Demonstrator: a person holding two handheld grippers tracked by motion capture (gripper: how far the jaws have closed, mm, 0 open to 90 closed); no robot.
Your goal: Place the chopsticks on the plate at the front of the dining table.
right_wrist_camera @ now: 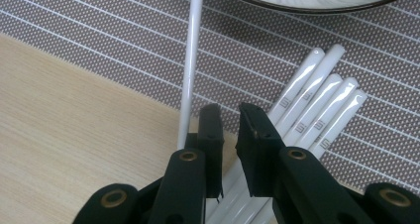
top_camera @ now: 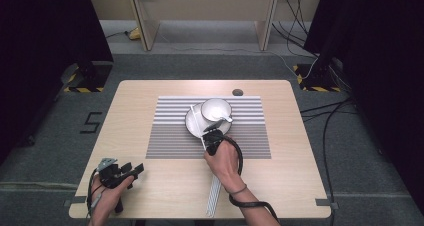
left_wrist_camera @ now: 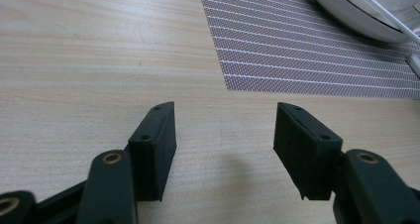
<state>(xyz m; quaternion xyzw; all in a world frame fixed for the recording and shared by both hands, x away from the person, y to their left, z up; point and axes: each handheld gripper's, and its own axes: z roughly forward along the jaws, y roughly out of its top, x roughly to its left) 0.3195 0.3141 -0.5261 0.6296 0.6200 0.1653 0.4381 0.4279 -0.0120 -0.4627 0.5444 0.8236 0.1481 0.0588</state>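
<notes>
White chopsticks [right_wrist_camera: 317, 110] lie bundled just beside the right gripper [right_wrist_camera: 229, 116], whose black jaws stand close together with a narrow gap between them and nothing clamped; one single chopstick [right_wrist_camera: 190, 60] runs past the outside of one jaw and on toward the plate [right_wrist_camera: 317, 1] ahead. In the high view the right gripper [top_camera: 212, 138] sits at the near edge of the striped placemat [top_camera: 250, 136], close to the middle of the table [top_camera: 150, 186], with the bundle of chopsticks [top_camera: 215, 196] trailing back to the table's near edge. Whether a jaw touches the single chopstick is hard to judge from these angles. Just beyond the gripper, on the mat, the white plate [top_camera: 192, 123] carries a white bowl [top_camera: 216, 108] with a spoon [top_camera: 225, 119] in it. A small dark disc [top_camera: 237, 92] lies near the table's far edge.

At the near left corner of the table the left gripper [top_camera: 132, 170] rests low over bare wood, its jaws spread wide and empty. In its own view, the left gripper [left_wrist_camera: 223, 144] faces the placemat's corner [left_wrist_camera: 307, 60] and the plate's rim [left_wrist_camera: 346, 11] farther off.
</notes>
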